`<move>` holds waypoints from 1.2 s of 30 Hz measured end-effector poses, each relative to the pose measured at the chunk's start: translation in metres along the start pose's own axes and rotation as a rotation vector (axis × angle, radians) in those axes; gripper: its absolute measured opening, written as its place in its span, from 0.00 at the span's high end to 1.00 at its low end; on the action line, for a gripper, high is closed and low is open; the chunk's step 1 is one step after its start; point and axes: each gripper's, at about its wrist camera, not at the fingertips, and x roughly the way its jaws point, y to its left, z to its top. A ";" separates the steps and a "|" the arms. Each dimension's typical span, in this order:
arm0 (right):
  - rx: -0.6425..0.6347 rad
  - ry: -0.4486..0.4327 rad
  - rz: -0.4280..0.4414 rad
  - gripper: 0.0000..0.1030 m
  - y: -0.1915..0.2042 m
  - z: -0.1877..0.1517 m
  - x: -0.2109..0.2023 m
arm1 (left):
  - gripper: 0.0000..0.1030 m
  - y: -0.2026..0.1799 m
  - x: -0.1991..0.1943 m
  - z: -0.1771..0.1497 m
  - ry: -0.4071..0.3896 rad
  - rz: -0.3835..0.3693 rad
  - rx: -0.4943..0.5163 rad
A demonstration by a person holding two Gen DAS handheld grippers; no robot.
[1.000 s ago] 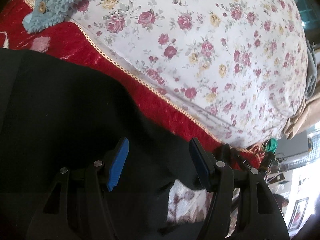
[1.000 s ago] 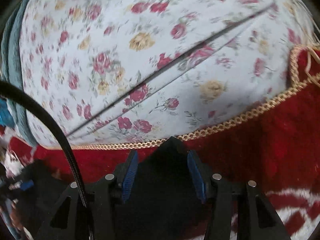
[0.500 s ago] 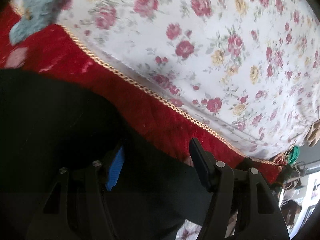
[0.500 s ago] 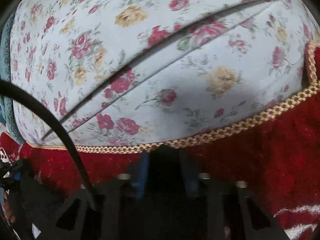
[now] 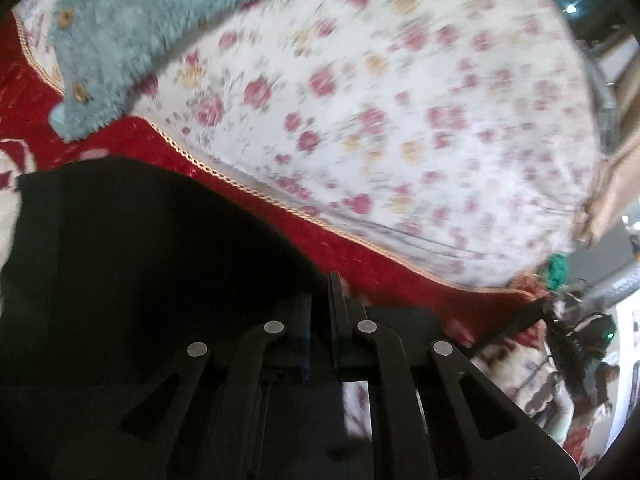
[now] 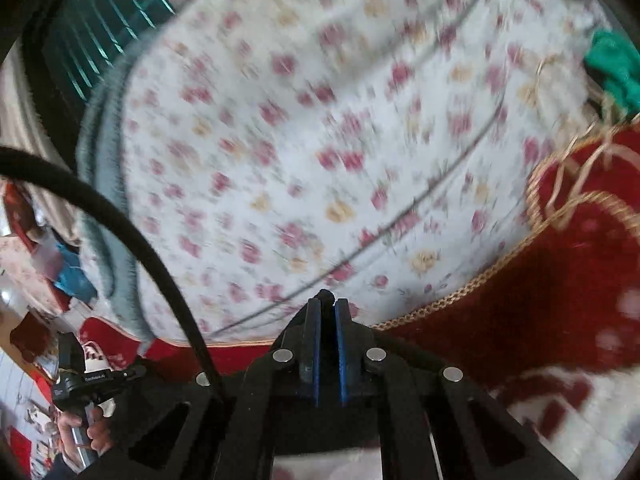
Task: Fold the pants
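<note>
The black pants (image 5: 132, 264) lie on a red blanket (image 5: 400, 280), filling the left and lower part of the left wrist view. My left gripper (image 5: 320, 294) has its jaws closing tight, and the pads pinch the pants' edge, lifted off the blanket. In the right wrist view my right gripper (image 6: 326, 304) is shut on a small tuft of black pants cloth (image 6: 326, 294) that pokes out past the blue pads. The rest of the pants is hidden under the right gripper's body. Both views are blurred by motion.
A white quilt with red and yellow roses (image 5: 400, 112) lies behind the red blanket with its gold braid trim (image 6: 460, 300). A fluffy teal garment with buttons (image 5: 120, 40) lies at the upper left. A black cable (image 6: 132, 232) arcs at the left; a hand grips a black handle (image 6: 86, 380).
Both grippers went from open around the black cloth to shut on it. Both rose and tilted up, so more of the floral quilt shows and the pants edge has come up with them.
</note>
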 end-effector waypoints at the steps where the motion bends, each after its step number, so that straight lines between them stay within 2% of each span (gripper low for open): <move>1: -0.007 -0.015 0.005 0.94 0.009 -0.006 -0.012 | 0.95 -0.001 -0.016 -0.007 -0.016 -0.017 0.006; 5: 0.018 -0.101 0.016 0.96 0.018 -0.042 -0.077 | 0.95 0.002 -0.073 -0.044 -0.081 -0.039 0.040; 7: 0.074 -0.137 0.037 0.96 0.014 -0.065 -0.103 | 0.95 -0.001 -0.085 -0.068 -0.092 -0.047 0.054; 9: 0.101 -0.153 -0.001 0.96 0.004 -0.094 -0.132 | 0.95 0.002 -0.088 -0.097 -0.091 -0.026 0.073; 12: 0.129 -0.071 -0.100 0.96 -0.009 -0.140 -0.143 | 0.95 0.012 -0.072 -0.125 -0.075 0.051 0.116; 13: 0.139 -0.052 -0.108 0.96 -0.009 -0.151 -0.146 | 0.95 0.017 -0.067 -0.129 -0.064 0.062 0.106; 15: 0.185 -0.017 -0.068 0.94 -0.008 -0.169 -0.142 | 0.95 0.027 -0.059 -0.132 -0.047 0.066 0.063; 16: 0.205 -0.008 -0.039 0.90 -0.006 -0.174 -0.136 | 0.95 0.031 -0.057 -0.132 -0.043 0.067 0.044; 18: 0.243 0.007 0.010 0.66 -0.003 -0.175 -0.118 | 0.95 0.033 -0.057 -0.128 -0.042 0.060 0.016; 19: 0.279 0.022 0.041 0.45 -0.004 -0.173 -0.105 | 0.95 0.031 -0.058 -0.126 -0.049 0.060 0.015; 21: 0.385 0.062 0.098 0.42 -0.011 -0.170 -0.072 | 0.95 0.026 -0.062 -0.123 -0.062 0.061 0.024; 25: 0.558 0.123 0.071 0.42 -0.029 -0.169 -0.014 | 0.95 0.021 -0.067 -0.116 -0.071 0.053 0.033; 28: 0.517 0.099 -0.012 0.43 -0.020 -0.159 0.003 | 0.95 0.021 -0.066 -0.108 -0.082 0.058 0.025; 29: 0.521 0.085 -0.007 0.50 -0.020 -0.155 0.009 | 0.95 0.022 -0.065 -0.106 -0.082 0.061 0.018; 30: 0.551 0.083 0.033 0.61 -0.023 -0.154 0.019 | 0.95 0.022 -0.064 -0.104 -0.083 0.060 0.007; 31: 0.603 0.093 0.071 0.85 -0.029 -0.156 0.030 | 0.95 0.023 -0.063 -0.101 -0.088 0.059 -0.001; 32: 0.645 0.097 0.085 0.95 -0.034 -0.160 0.036 | 0.95 0.023 -0.063 -0.099 -0.097 0.058 -0.010; 34: 0.644 0.053 0.106 0.95 -0.033 -0.160 0.027 | 0.95 0.024 -0.063 -0.096 -0.104 0.052 -0.034; 36: 0.580 -0.006 0.133 0.95 -0.021 -0.152 0.003 | 0.95 0.023 -0.065 -0.090 -0.106 0.035 -0.051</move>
